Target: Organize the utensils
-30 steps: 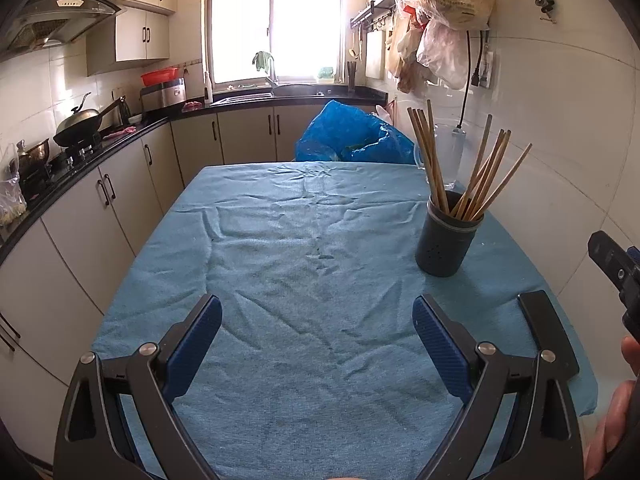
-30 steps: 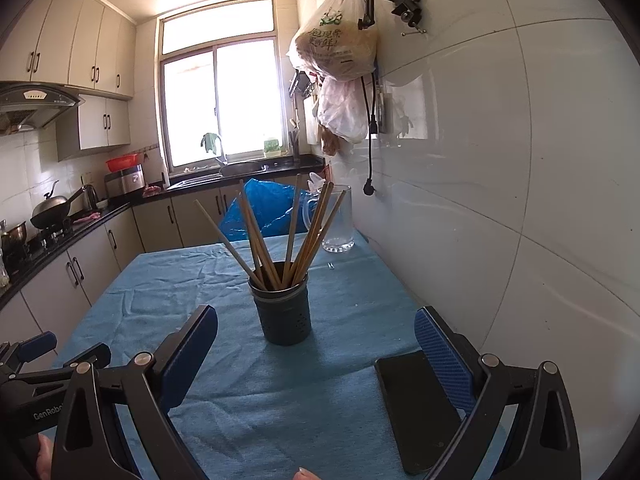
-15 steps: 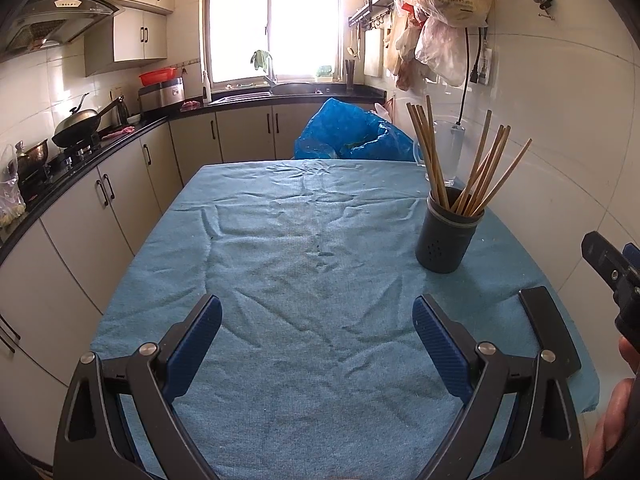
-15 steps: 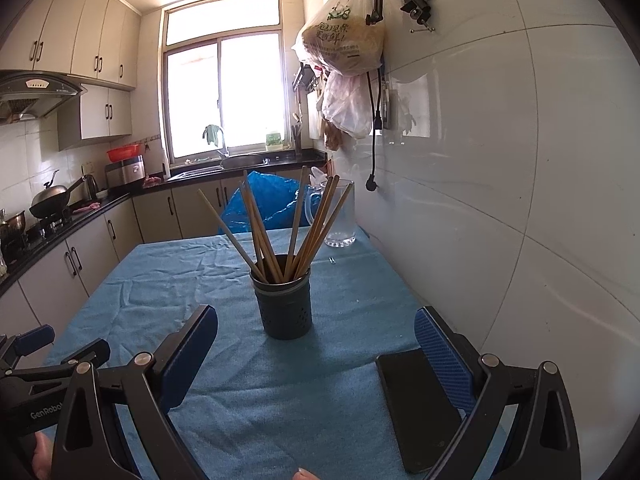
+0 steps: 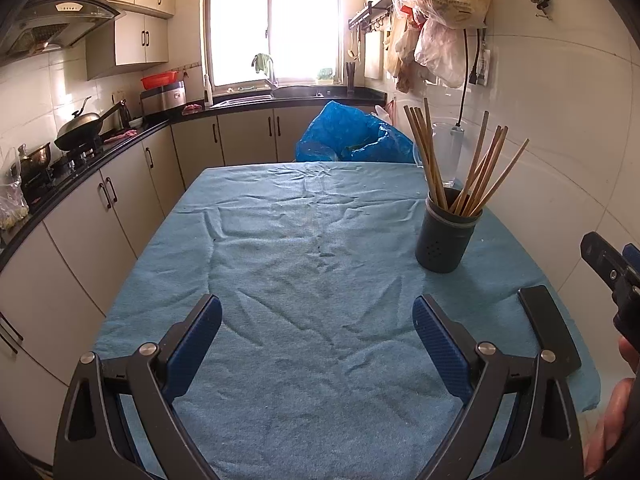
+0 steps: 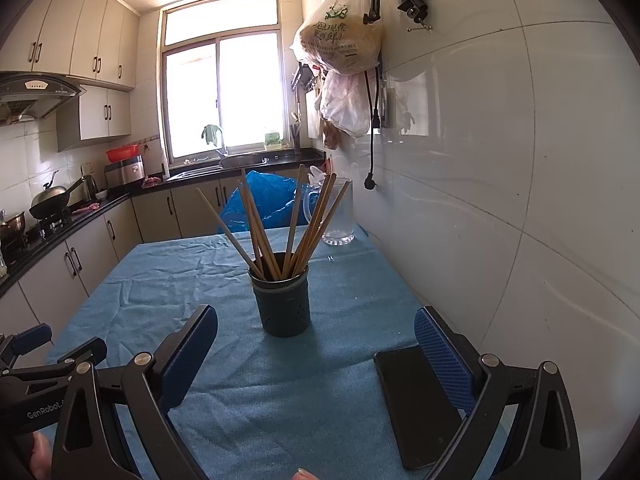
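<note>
A: Start with the tongs. How do they stand?

B: The left gripper has its jaws spread wide with nothing between them, only the wrinkled blue tablecloth beneath. The right gripper is spread just as wide and also holds nothing. Blue ribbed pads line the inner faces of its fingers.

A: And the utensils?

B: A bunch of wooden chopsticks stands in a dark round holder, fanned outward, leaning to both sides. The holder sits upright on the cloth. In the right wrist view it lies straight ahead, centred in the gap between the fingers but farther out than their tips, not touched. In the left wrist view the same holder is off to the right, near the table's wall side, and the chopsticks spread above it.

A: Anything lying close to the right gripper?

B: A flat black slab, perhaps a phone, lies on the cloth by the right finger, which partly covers it. The left view shows it at the table's right edge.

A: Farther out?

B: A clear glass pitcher stands behind the holder near the tiled wall, and a crumpled blue plastic bag sits past the far end of the table. Plastic bags hang from wall hooks above. A wok rests on the stove on the left counter.
</note>
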The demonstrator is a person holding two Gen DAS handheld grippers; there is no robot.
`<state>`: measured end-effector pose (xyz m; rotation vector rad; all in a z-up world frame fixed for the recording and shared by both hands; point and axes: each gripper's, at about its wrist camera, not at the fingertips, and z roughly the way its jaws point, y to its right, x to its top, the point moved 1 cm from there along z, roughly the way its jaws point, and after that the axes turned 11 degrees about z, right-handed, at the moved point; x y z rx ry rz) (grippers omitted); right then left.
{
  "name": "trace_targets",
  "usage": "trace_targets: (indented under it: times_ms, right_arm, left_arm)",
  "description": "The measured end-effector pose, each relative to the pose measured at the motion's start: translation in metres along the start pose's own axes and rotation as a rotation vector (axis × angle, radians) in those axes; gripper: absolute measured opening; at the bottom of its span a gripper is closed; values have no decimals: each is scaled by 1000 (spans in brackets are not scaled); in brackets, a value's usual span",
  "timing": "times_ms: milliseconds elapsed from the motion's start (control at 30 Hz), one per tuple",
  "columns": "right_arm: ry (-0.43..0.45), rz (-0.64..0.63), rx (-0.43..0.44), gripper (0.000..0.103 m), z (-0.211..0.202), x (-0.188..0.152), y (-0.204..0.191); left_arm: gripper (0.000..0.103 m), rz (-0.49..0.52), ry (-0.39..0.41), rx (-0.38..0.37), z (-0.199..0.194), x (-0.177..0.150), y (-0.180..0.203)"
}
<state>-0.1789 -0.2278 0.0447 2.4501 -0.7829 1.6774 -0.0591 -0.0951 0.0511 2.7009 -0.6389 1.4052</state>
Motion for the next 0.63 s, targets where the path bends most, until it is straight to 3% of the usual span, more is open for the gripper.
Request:
trace_targets:
  times_ms: [467,633]
  right_arm:
    - [2,6,11,101,-8,-3,2]
    - [-85,-8,29,103,10,-11,-2]
  left_arm:
    - [95,-4,29,26,-21,-2,1]
    - [96,-47,47,59,-27,-10,-18]
